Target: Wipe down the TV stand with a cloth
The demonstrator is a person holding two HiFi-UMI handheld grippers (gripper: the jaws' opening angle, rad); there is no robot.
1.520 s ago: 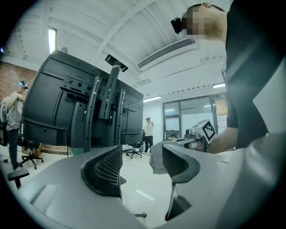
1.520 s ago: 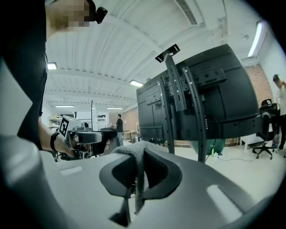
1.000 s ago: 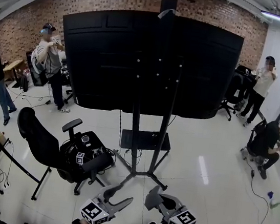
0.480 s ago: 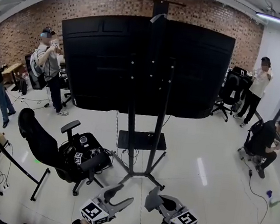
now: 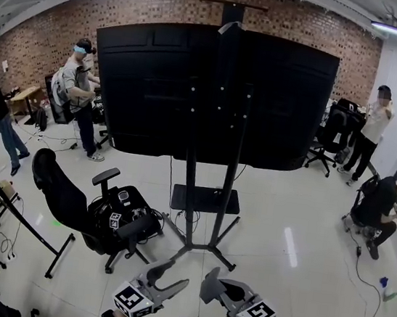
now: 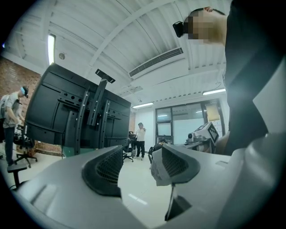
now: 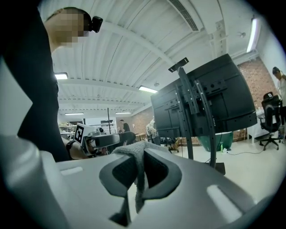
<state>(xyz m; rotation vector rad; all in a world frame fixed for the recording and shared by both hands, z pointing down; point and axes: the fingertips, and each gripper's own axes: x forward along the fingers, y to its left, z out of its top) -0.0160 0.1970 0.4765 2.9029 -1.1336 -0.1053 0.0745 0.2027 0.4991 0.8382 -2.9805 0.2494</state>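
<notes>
not much changed in the last second tbh: my right claw (image 5: 211, 285) drifted a touch left and both stayed low by my waist, so no wiping yet. the right one was clamped on the cloth (image 7: 136, 157), while the left claw (image 5: 167, 280) sat open and empty. the stand (image 5: 190, 182) was well ahead across the floor (image 5: 287, 203).

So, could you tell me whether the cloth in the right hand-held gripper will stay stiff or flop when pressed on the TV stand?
Probably floppy: the cloth drapes over and hangs between the jaws of the right hand-held gripper. It looks thin and light, so it should fold against the TV stand rather than shift it.
</notes>
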